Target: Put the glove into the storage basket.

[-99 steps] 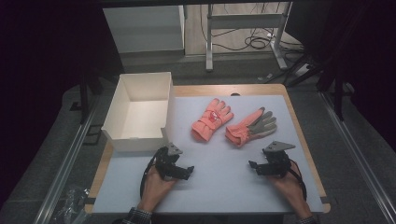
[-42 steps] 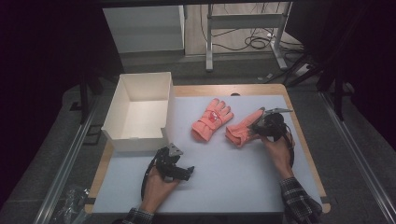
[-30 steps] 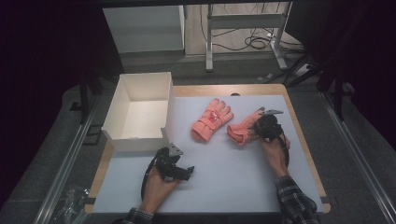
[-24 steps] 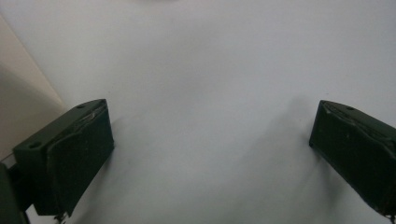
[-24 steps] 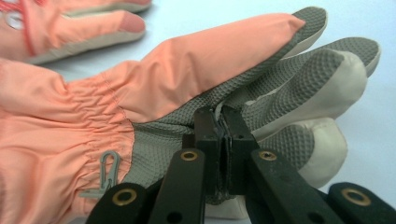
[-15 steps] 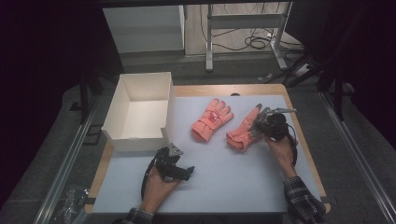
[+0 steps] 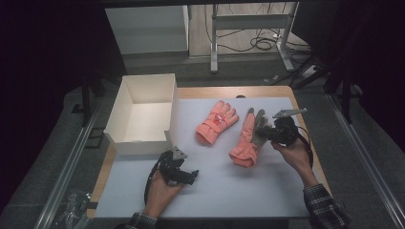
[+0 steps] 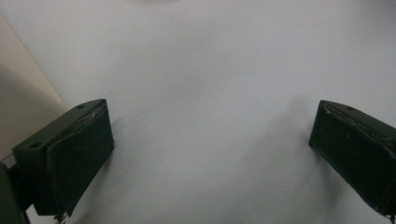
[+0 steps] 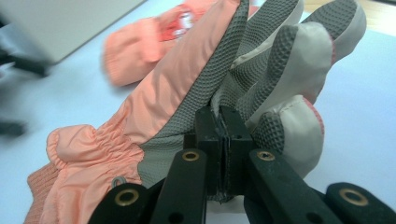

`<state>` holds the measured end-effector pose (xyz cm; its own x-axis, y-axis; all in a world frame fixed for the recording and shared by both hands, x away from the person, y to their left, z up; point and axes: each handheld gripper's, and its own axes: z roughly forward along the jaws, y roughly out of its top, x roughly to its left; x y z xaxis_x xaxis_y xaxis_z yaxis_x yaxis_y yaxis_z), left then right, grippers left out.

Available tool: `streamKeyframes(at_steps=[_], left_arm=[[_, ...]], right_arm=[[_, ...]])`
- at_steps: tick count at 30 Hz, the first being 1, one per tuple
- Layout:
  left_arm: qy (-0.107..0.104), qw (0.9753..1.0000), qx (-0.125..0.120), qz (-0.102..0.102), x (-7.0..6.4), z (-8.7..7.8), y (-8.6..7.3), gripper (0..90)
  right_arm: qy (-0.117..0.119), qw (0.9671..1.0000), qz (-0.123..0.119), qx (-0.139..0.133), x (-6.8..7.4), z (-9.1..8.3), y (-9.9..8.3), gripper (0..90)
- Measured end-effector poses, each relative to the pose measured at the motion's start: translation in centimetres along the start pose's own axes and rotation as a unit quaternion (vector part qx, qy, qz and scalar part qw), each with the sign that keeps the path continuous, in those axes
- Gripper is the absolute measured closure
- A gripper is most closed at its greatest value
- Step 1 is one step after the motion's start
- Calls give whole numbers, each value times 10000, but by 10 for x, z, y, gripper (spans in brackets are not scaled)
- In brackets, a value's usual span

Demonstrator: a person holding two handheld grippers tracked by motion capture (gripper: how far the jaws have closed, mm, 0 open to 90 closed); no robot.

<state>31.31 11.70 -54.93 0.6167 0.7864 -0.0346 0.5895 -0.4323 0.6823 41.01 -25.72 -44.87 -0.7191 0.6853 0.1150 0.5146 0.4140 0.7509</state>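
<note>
Worktop [image 7: 239, 191] carries a white box [image 7: 141, 114] at its left, with two orange gloves right of it. Right glove [image 7: 246, 138] lies palm side toward the right tongs [image 9: 223, 140], which are clamped tight on its grey palm. Left tongs [image 8: 210, 144] rest wide apart on bare worktop, holding nothing.

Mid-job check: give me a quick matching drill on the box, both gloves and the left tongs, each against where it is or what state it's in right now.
Things:
1. white box
2. glove with grey palm
3. other orange glove
4. left tongs

States:
A. open, low over bare mat
B. flat on the mat, untouched
C. at the table's left edge, nothing inside
D. pinched by the right tongs, partly lifted

Pairs: 1-C, 2-D, 3-B, 4-A
</note>
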Motion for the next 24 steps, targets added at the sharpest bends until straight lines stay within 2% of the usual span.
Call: streamKeyframes(at_steps=[1,4,5,6,7,9,10,11,12,14,18,20,21,22,24], left_arm=[[-3,10000,5,0,0,0,0,0],[-4,10000,7,0,0,0,0,0],[-4,10000,7,-2,0,0,0,0],[-4,10000,7,-2,0,0,0,0],[0,10000,-1,-2,0,0,0,0],[0,10000,-2,-3,0,0,0,0],[0,10000,-2,-3,0,0,0,0],[1,10000,-2,-5,0,0,0,0],[1,10000,-2,-5,0,0,0,0],[1,10000,-3,-5,0,0,0,0],[1,10000,-4,-2,0,0,0,0],[-2,10000,4,-1,0,0,0,0],[-2,10000,4,-1,0,0,0,0],[-3,10000,1,-2,0,0,0,0],[-3,10000,1,0,0,0,0,0]], right_arm=[[234,9996,-130,63,4,0,0,873],[588,9972,-426,204,10,3,-1,874],[686,9959,-527,250,11,4,-2,873],[686,9959,-527,250,11,4,-2,873],[907,9928,-707,325,13,8,-3,873],[1018,9907,-798,414,14,12,-4,873],[1018,9907,-798,414,14,12,-4,873],[1133,9877,-936,537,15,19,-6,873],[1133,9877,-936,537,15,19,-6,873],[1245,9843,-1045,687,14,28,-9,873],[1203,9823,-1189,803,14,38,-12,871],[1052,9813,-1337,907,14,46,-14,858],[1052,9813,-1337,907,14,46,-14,858],[925,9814,-1436,874,15,48,-16,820],[819,9825,-1465,811,16,47,-15,794]])
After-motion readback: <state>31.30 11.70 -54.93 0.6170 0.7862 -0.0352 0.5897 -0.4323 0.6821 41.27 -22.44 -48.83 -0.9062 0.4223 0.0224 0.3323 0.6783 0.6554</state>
